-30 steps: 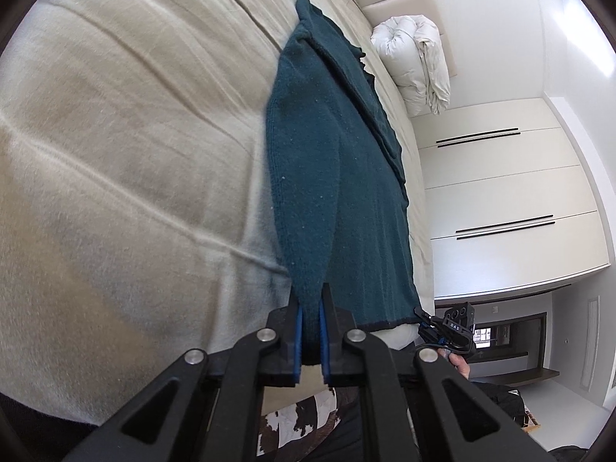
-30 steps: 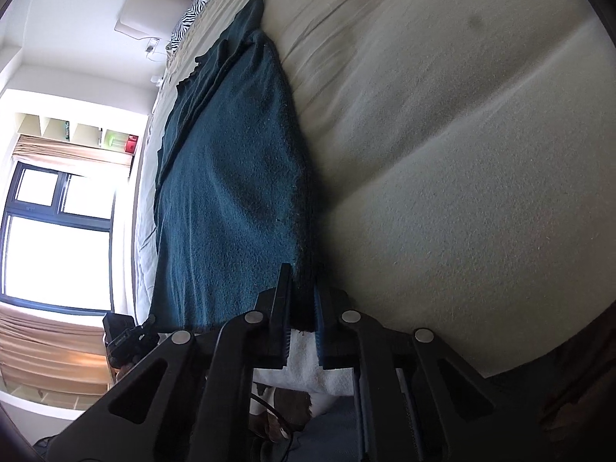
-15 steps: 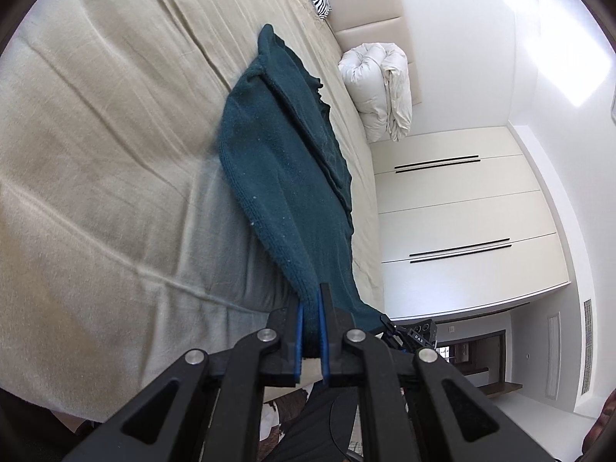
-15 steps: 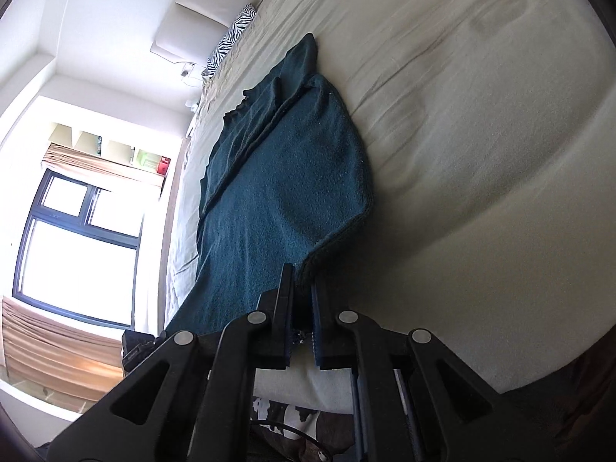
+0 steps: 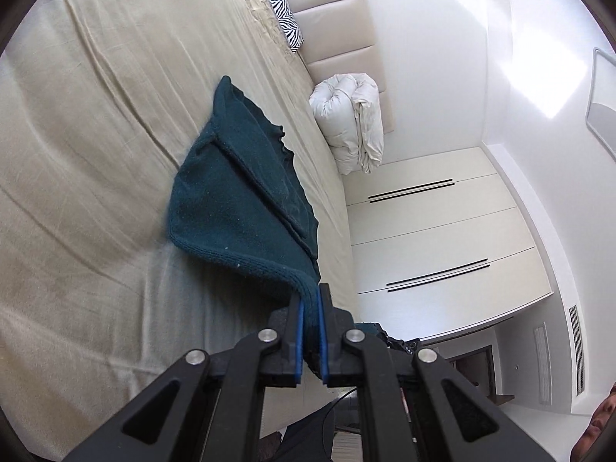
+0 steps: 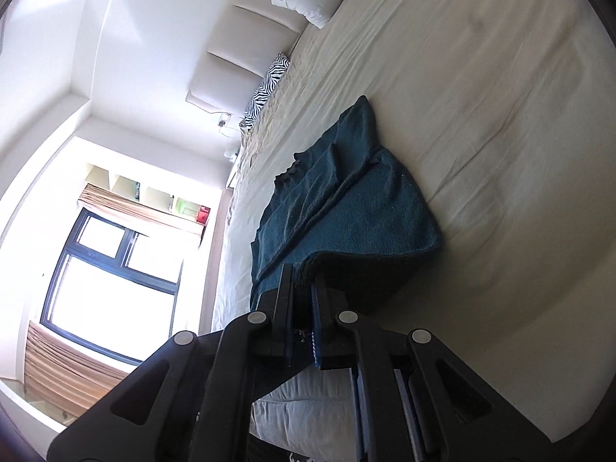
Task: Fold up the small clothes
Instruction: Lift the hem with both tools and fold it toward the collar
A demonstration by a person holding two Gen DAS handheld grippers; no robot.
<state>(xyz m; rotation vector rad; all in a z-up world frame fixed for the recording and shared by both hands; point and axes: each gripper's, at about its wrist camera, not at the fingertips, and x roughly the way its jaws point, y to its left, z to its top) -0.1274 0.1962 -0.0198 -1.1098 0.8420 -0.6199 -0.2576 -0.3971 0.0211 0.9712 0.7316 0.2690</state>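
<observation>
Two pairs of tongs each pinch the hem of one dark teal sweater, and both are clamped tight on the knit.

From the left wrist view, the left tongs are closed on the ribbed lower edge of the sweater, with cloth filling the narrow gap between the blue pads. The hem rises off the bed toward the tongs, while the rest of the garment lies on the beige sheet, a sleeve folded across its body. Farther up the bed a zebra-print pillow sits by the padded headboard, and a rolled white duvet rests near the bed's edge. White wardrobe doors fill the wall beyond.

From the right wrist view, the right tongs are shut on the other hem corner, lifted clear of the bed. The sweater bulges in a rounded fold beside them, its upper part flat on the sheet. The zebra-print pillow and a bright window show behind.
</observation>
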